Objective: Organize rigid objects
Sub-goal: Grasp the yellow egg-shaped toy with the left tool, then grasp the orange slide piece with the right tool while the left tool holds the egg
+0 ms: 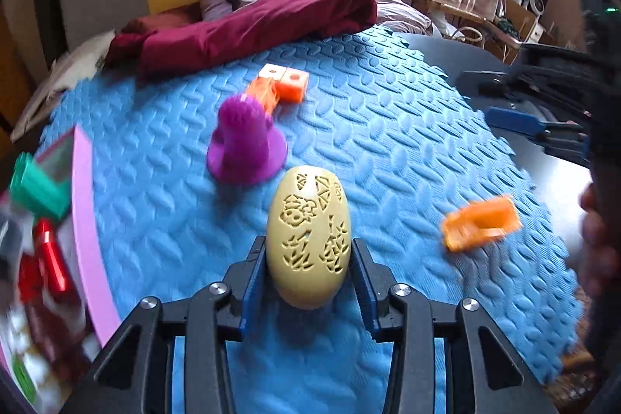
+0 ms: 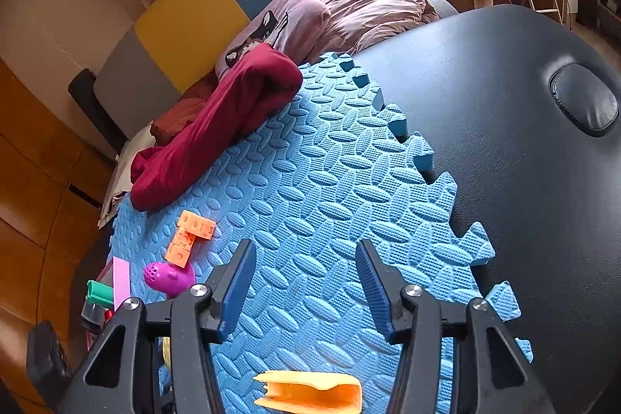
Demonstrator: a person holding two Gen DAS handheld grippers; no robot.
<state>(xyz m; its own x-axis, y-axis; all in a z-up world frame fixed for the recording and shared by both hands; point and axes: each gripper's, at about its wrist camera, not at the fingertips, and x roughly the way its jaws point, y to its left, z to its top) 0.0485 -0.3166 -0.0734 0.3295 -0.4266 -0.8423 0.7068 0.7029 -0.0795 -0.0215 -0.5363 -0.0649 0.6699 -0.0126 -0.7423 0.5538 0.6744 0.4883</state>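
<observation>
My left gripper point(image 1: 308, 251) is shut on a yellow carved egg point(image 1: 308, 239) and holds it over the blue foam mat point(image 1: 388, 142). A purple hat-shaped toy point(image 1: 246, 142) stands on the mat beyond it, with orange blocks point(image 1: 285, 84) farther back. An orange open piece point(image 1: 481, 222) lies to the right on the mat. My right gripper point(image 2: 306, 251) is open and empty above the mat, with the orange piece point(image 2: 310, 394) just below it. The purple toy point(image 2: 169, 276) and orange blocks point(image 2: 190, 235) lie to its left.
A pink-rimmed box point(image 1: 85, 220) at the left edge holds a green piece point(image 1: 37, 185) and red items point(image 1: 48, 255). A maroon cloth point(image 1: 248, 22) lies at the mat's far edge. The dark padded table point(image 2: 524, 142) extends right of the mat.
</observation>
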